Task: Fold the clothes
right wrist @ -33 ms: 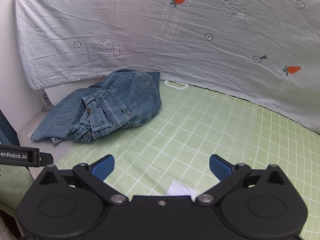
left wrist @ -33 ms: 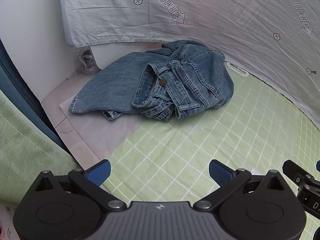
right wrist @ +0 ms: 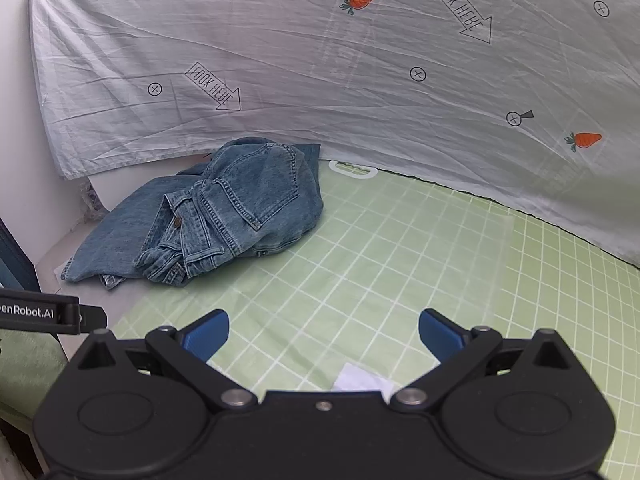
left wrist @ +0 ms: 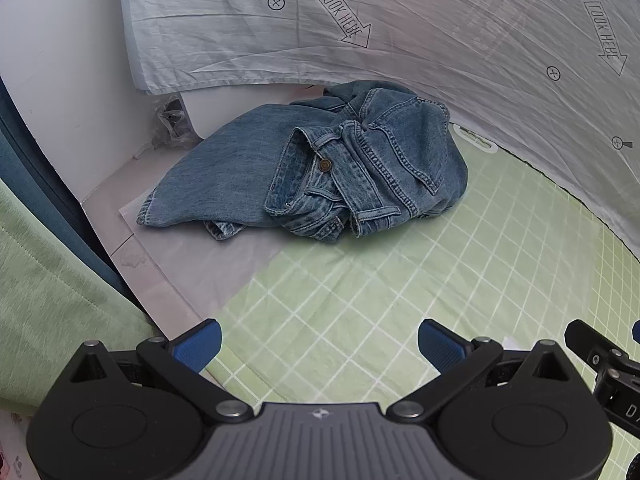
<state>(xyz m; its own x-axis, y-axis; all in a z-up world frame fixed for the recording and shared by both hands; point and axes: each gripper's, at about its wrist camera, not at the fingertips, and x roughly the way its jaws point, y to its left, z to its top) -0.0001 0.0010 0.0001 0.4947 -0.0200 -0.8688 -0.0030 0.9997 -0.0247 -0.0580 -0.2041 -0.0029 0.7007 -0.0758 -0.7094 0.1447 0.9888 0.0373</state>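
Denim jeans (left wrist: 320, 168) crumpled on green mat (left wrist: 440, 280); tools agape.

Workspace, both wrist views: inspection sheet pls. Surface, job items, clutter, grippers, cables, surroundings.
Surface: green grid mat, with a pale sheet at its left end.
Job's things: one pair of jeans, crumpled, unfolded, lying partly on the mat and partly on the pale sheet.
Clutter: white paper scrap by the right gripper; crinkled clear plastic at the wall.
Grippers: left gripper open, empty; right gripper open, empty; both short of the jeans.
Cables: nothing seen.
Surroundings: printed white cloth backdrop; green fabric at left.
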